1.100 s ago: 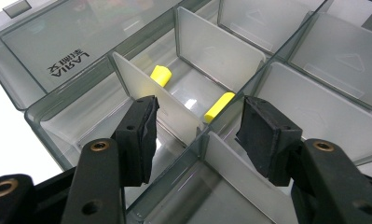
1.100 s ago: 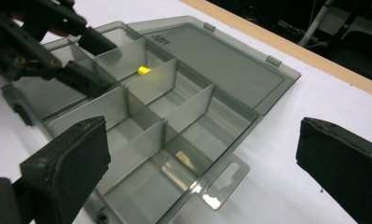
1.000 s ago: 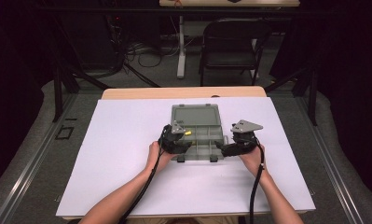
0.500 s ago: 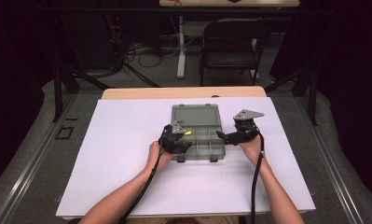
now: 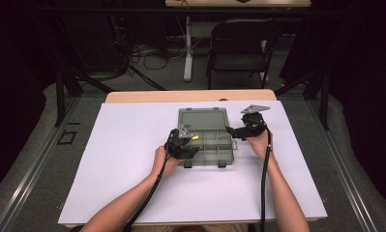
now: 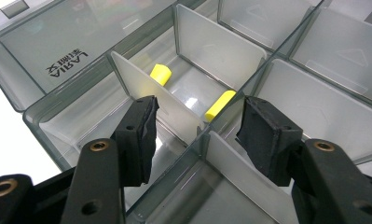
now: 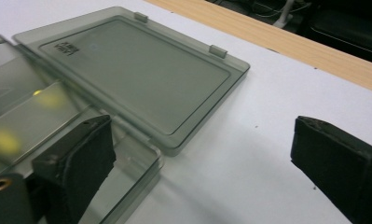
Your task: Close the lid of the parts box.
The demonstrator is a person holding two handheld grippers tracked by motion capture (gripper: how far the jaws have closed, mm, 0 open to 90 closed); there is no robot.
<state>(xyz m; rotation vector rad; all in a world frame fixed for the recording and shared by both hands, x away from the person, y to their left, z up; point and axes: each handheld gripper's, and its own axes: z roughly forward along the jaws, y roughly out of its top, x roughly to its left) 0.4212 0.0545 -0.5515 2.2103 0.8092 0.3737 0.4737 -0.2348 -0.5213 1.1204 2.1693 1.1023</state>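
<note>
On the bench (image 5: 132, 183), an open compartment box (image 5: 215, 154).
We see two yellow pieces (image 6: 161, 73) in one compartment; left claw (image 6: 195, 133) straddles a divider, unclenched; right claw (image 7: 202, 154), just narrowing, grasps nothing beside the lid (image 7: 141, 74).

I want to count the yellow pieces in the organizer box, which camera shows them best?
The left gripper view: two yellow pieces lie sharp and close in one compartment. The high view shows a tiny yellow speck; the right gripper view shows yellow blurs through the box wall.

box (image 7: 48, 121) near end blurred | yellow bits (image 7: 2, 140) smeared | lid (image 6: 58, 42) cut off
</note>
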